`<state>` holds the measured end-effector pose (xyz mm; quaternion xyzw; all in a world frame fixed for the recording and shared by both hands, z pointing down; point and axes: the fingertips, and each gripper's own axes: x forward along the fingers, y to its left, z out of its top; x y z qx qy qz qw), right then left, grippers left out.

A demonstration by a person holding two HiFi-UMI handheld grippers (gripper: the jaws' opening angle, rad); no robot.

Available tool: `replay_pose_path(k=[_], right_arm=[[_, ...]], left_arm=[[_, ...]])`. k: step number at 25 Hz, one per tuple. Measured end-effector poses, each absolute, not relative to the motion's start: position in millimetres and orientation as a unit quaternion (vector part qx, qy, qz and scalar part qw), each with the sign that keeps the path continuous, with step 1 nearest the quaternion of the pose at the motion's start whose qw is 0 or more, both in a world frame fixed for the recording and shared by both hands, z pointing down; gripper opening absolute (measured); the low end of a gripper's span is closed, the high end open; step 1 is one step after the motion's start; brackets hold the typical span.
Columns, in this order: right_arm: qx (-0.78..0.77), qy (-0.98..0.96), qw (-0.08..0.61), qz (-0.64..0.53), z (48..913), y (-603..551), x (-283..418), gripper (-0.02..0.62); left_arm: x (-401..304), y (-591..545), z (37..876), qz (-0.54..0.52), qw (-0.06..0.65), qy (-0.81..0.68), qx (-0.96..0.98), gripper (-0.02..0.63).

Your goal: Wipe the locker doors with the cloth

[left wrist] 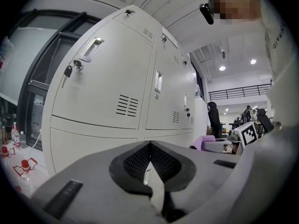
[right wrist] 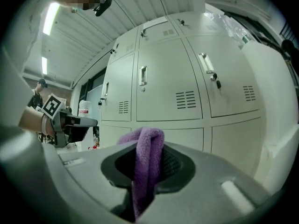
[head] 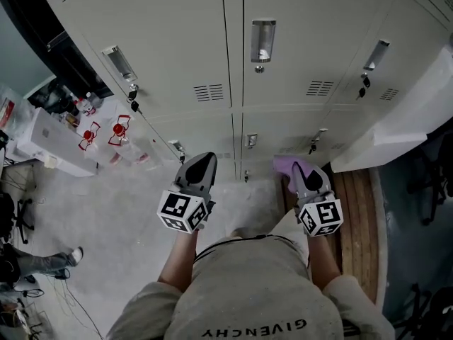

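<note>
Person stands facing a bank of pale grey metal locker doors [head: 283, 48], one hand-held gripper in each hand, both low in front of the lower row. Right claw [right wrist: 148, 167] is clamped on a purple terry cloth [right wrist: 149, 143]: a folded loop bulges out ahead of the jaws and the rest trails down between them. Whether the cloth touches a door cannot be told from the head view; it sits just before the lower doors. Left claw [left wrist: 149, 164] is drawn together at the tips with nothing in it. My reading: the cloth is light, soft and floppy, and squashes flat under pressure. It is best held by a thick bunched fold, leaving a pad proud of the jaws so fabric rather than plastic meets the paint. Small keys [head: 132, 94] hanging in the locks could snag the loops.
</note>
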<state>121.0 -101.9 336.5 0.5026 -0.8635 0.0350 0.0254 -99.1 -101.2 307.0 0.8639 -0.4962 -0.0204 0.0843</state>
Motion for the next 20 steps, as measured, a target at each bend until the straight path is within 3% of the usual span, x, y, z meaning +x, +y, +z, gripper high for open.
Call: replay_pose_path(k=[20], right_arm=[[0.51, -0.86, -0.006, 0.009, 289, -88, 125, 0.057]], left_arm=[[-91, -89, 274, -0.019, 0.064, -0.477, 0.877, -0.002]])
